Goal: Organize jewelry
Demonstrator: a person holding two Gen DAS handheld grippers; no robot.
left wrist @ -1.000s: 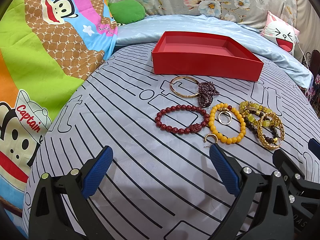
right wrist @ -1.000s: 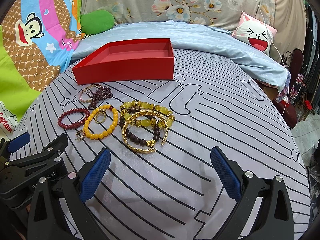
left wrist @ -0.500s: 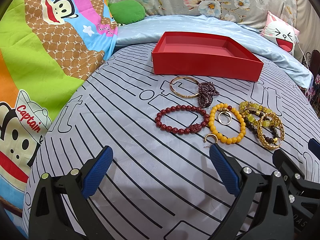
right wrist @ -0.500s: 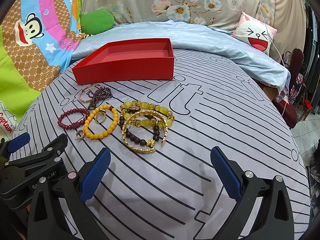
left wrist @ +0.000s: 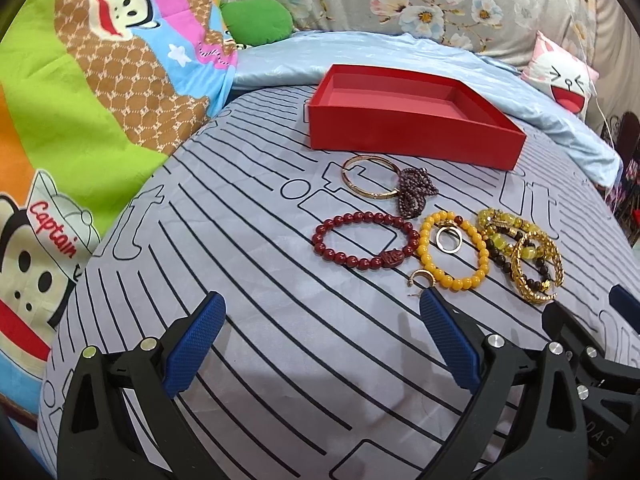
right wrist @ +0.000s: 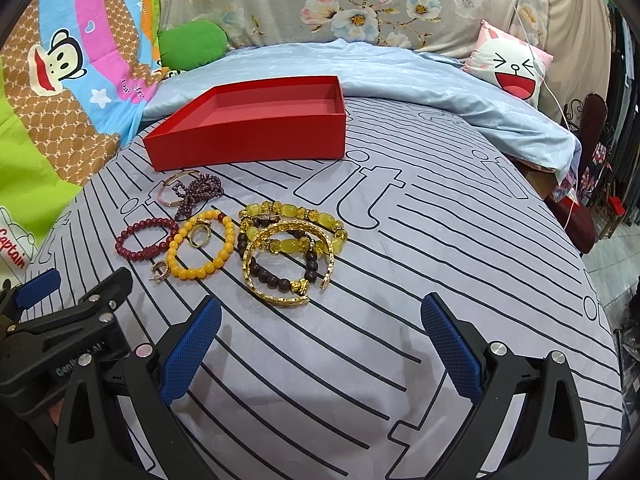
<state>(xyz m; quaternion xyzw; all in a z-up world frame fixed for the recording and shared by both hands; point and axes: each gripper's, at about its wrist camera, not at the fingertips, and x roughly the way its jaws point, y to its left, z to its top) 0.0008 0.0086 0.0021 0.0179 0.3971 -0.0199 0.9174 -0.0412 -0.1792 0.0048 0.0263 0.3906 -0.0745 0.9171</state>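
Note:
An empty red box (left wrist: 412,120) (right wrist: 256,128) sits on the striped grey bedsheet. In front of it lies jewelry: a thin gold bangle (left wrist: 370,176), a purple bead strand (left wrist: 416,194), a dark red bead bracelet (left wrist: 366,240) (right wrist: 146,236), an orange bead bracelet (left wrist: 452,254) (right wrist: 200,250) with a gold ring (left wrist: 449,239) inside, a small gold earring (left wrist: 422,278), and a pile of yellow, dark and gold bracelets (left wrist: 520,256) (right wrist: 290,252). My left gripper (left wrist: 320,332) is open and empty, just short of the jewelry. My right gripper (right wrist: 320,336) is open and empty, near the gold pile.
A cartoon monkey blanket (left wrist: 80,100) lies at the left. A light blue quilt (right wrist: 400,76), a green cushion (left wrist: 256,20) and a pink-white face pillow (right wrist: 512,64) lie behind the box. The bed's right edge drops to the floor (right wrist: 600,248).

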